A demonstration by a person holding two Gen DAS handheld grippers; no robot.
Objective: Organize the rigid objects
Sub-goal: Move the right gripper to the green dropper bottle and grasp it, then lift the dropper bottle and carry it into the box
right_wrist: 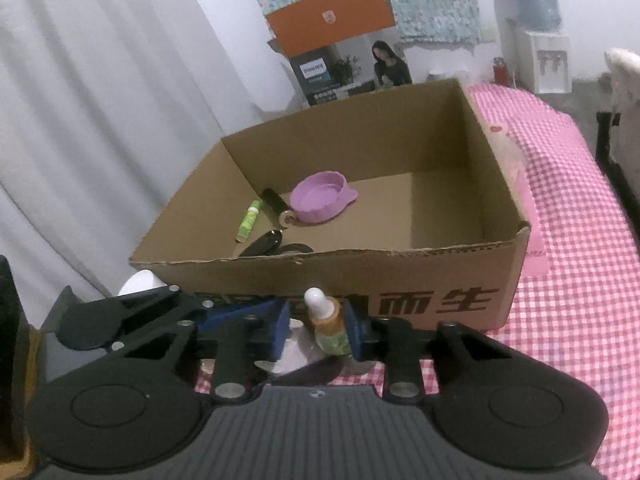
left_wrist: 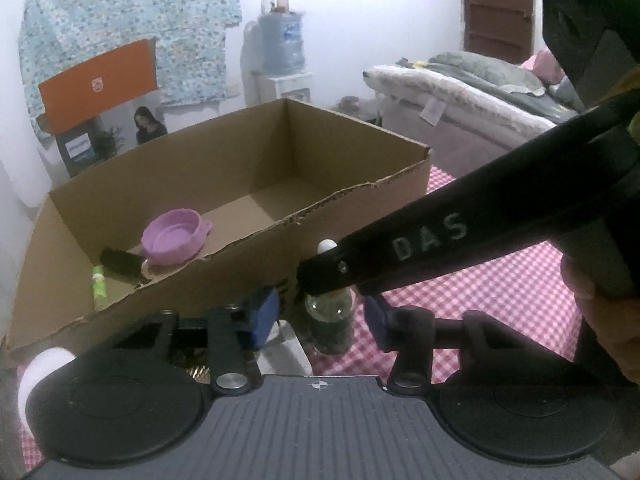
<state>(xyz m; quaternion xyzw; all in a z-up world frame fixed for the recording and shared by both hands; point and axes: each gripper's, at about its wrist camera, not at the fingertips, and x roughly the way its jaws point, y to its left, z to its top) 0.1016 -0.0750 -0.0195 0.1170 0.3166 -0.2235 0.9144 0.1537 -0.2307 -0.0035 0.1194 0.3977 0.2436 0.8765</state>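
A small dropper bottle (left_wrist: 329, 318) (right_wrist: 326, 322) with a white cap stands on the pink checked cloth against the front wall of the cardboard box (left_wrist: 256, 242) (right_wrist: 440, 272). My left gripper (left_wrist: 320, 316) is open, with a gap between the bottle and each blue pad. My right gripper (right_wrist: 318, 328) is also around the bottle; its right pad touches the glass and a gap shows at its left pad. In the left wrist view a black finger (left_wrist: 400, 248) of the right gripper crosses over the bottle's neck. The box holds a purple lid (left_wrist: 174, 240) (right_wrist: 320, 198), a green glue stick (left_wrist: 98, 286) (right_wrist: 249, 220) and small black items (right_wrist: 276, 200).
A flat white object (left_wrist: 286, 346) (right_wrist: 292, 354) lies on the cloth under the fingers. A white rounded thing (left_wrist: 40, 372) sits at the box's left corner. An orange-topped carton (right_wrist: 332, 20) stands behind the box. A bed (left_wrist: 460, 92) and a water dispenser (left_wrist: 282, 44) are beyond.
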